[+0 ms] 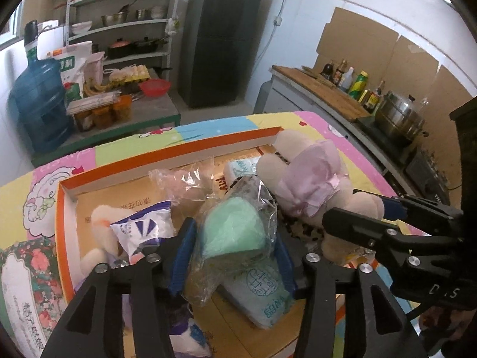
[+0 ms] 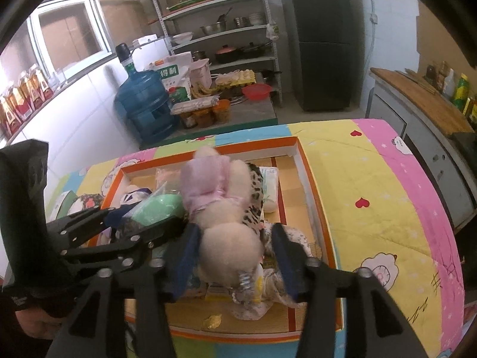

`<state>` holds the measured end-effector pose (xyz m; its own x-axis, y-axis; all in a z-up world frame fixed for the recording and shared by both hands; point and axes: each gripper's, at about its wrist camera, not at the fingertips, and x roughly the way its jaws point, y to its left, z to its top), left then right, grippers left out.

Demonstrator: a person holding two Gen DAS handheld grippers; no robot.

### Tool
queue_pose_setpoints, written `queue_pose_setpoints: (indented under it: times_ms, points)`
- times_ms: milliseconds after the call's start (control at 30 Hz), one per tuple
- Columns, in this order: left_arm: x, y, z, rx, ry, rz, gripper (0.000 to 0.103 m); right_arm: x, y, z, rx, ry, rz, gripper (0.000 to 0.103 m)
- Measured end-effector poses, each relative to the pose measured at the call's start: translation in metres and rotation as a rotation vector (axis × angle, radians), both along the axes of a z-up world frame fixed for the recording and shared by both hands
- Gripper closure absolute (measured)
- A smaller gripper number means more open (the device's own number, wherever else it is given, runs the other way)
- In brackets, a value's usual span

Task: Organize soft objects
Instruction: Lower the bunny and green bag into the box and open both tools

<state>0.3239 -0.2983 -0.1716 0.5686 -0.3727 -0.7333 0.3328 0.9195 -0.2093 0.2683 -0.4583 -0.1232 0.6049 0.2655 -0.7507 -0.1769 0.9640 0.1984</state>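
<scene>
An orange-rimmed cardboard tray on the table holds several soft things. My left gripper stands open inside it, its blue pads either side of a green sponge in a clear bag without pressing on it. The sponge rests on a pale blue tissue pack. A blue-and-white packet lies to its left. My right gripper is open around the rounded end of a beige plush toy in a pink dress, with a gap beside the pads. The plush lies across a leopard-print cloth.
A patchwork cartoon cloth covers the table, with bare room to the tray's right. A floral tin sits left of the tray. Beyond are a water jug, a low table, shelves, a dark fridge and a counter.
</scene>
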Motion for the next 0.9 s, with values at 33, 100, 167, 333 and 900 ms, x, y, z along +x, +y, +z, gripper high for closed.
queue_pose_setpoints:
  times_ms: [33,100,167,333,900]
  points:
    - [-0.002,0.000,0.002,-0.003,-0.006,0.000,0.045,0.000,-0.001,0.000,0.012,0.003,-0.004,0.049]
    - [-0.006,0.002,0.005,-0.004,-0.028,0.003,0.041,-0.001,-0.002,0.001,0.023,0.004,-0.009,0.049]
    - [-0.008,0.002,0.008,-0.003,-0.035,0.008,0.040,-0.002,-0.002,0.002,0.020,0.000,-0.010,0.049]
    - [-0.011,0.008,0.012,-0.011,-0.039,0.020,0.038,-0.007,0.002,0.007,0.008,-0.014,-0.008,0.049]
    - [-0.031,0.019,0.036,-0.035,-0.089,0.017,0.038,-0.029,-0.005,0.023,-0.021,-0.058,-0.067,0.049]
